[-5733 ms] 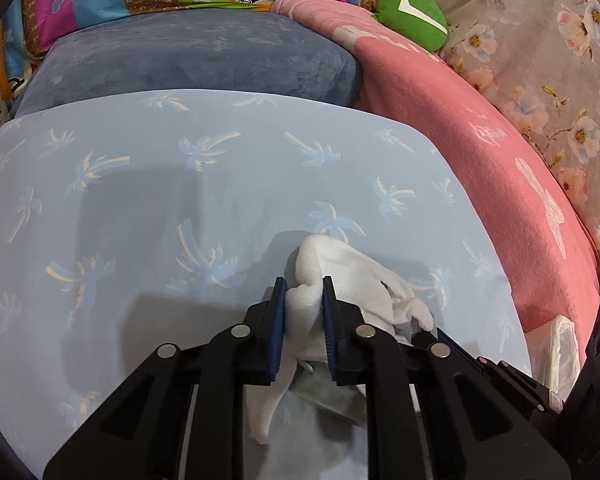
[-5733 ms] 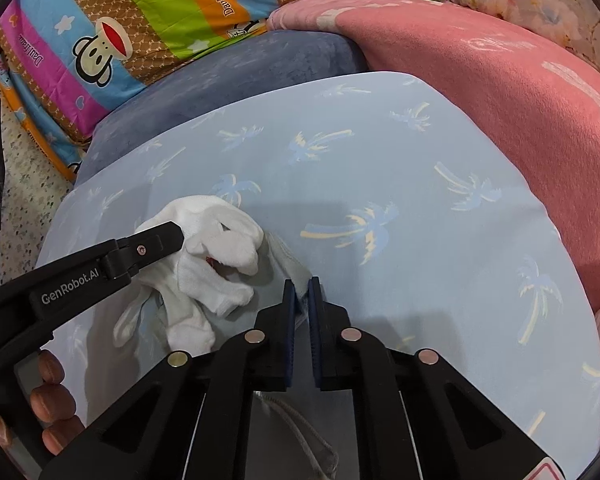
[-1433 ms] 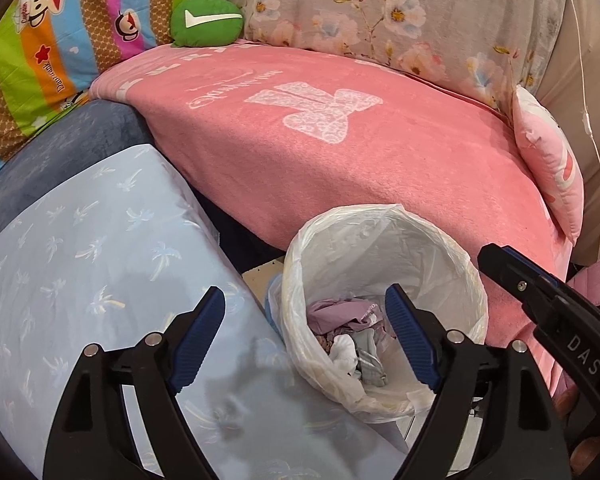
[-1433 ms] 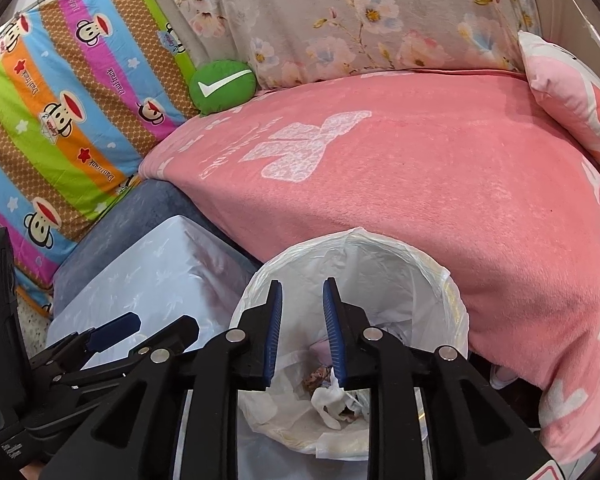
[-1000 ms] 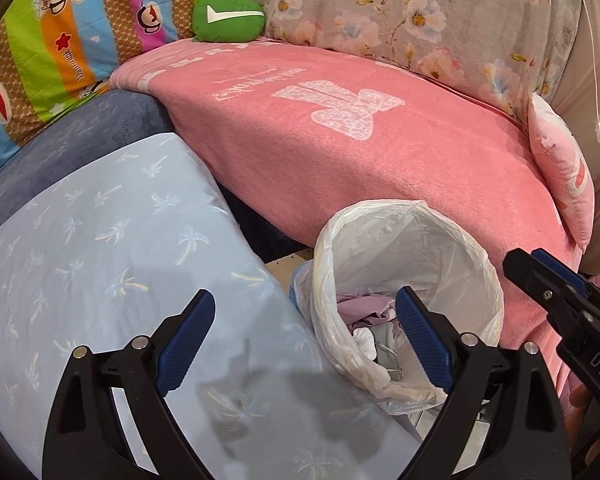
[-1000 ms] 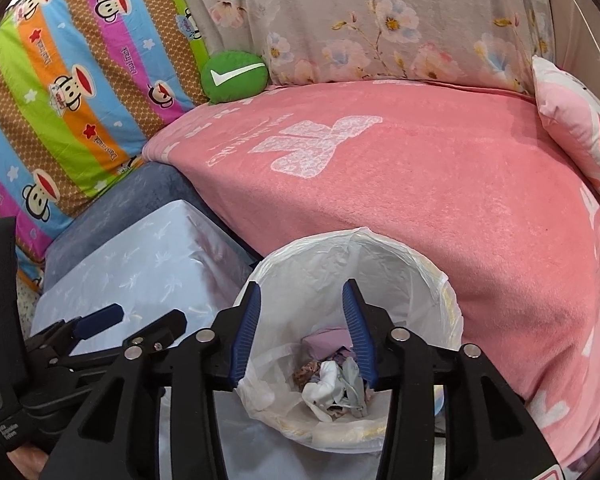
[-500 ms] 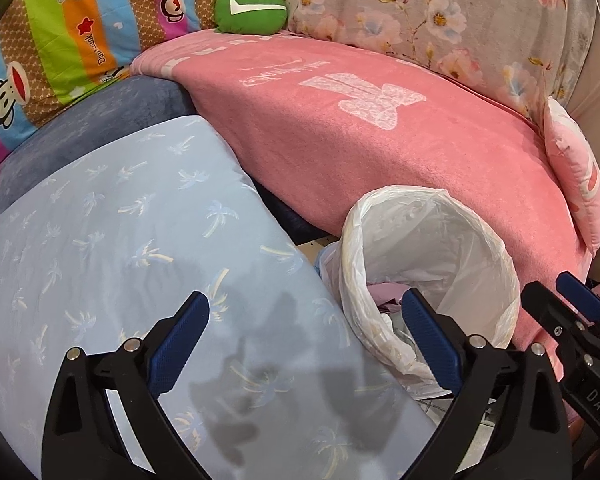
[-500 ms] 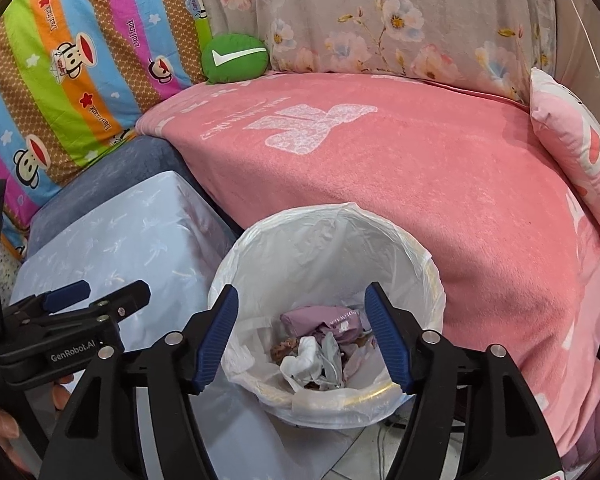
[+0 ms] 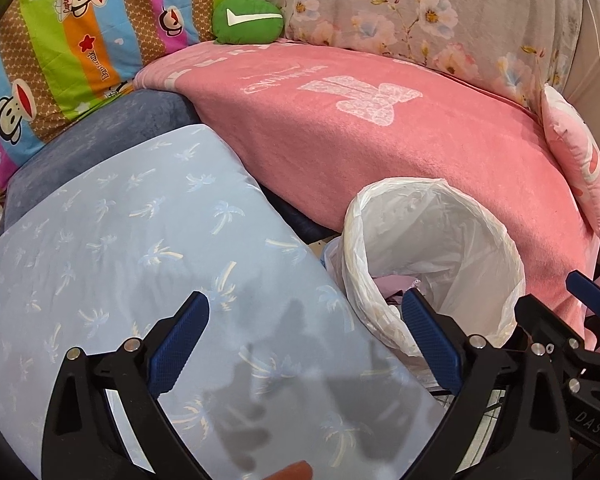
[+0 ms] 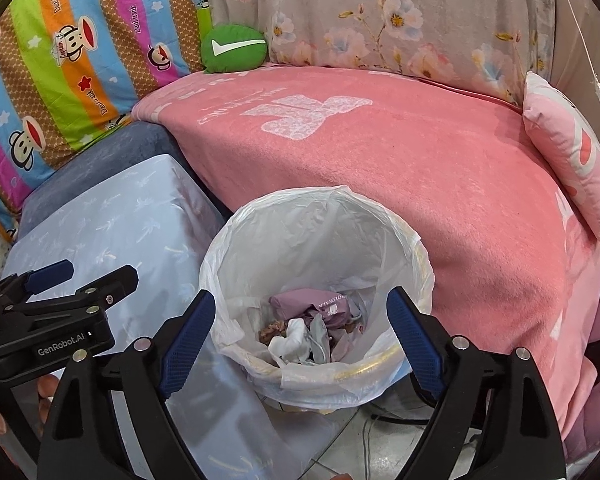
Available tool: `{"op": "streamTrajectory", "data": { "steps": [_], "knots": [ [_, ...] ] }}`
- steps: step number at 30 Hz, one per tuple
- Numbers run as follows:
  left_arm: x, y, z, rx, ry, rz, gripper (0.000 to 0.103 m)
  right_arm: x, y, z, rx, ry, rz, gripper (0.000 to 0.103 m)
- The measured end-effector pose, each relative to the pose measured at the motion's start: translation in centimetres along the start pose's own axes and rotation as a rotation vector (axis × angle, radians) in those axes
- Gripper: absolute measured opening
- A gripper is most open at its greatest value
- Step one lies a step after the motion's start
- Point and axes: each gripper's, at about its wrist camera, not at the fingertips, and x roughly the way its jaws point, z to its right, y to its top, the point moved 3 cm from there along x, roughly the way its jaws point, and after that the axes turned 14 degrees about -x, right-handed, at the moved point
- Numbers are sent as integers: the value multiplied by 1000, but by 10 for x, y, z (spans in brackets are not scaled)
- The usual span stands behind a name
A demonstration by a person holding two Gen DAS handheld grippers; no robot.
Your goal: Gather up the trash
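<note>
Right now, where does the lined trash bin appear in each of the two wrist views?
Left wrist: the trash bin is at lower right, partly behind the right finger of the open left gripper.
Right wrist: the trash bin is at lower centre, framed by the open right gripper.
Shared landmark: the green cushion, at top, left of centre in both.
</note>
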Motion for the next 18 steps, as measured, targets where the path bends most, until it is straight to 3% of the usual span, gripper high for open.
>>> {"op": "streamTrajectory", "data": {
  "steps": [3,18],
  "knots": [
    [-2,-3,1,7,7,9,94,-3,-4,-1,-8,-5,-1,99],
    [-3,-17,5,25,45,-1,96,-3,-18,3,-6,-34,-28,99]
  ]
}}
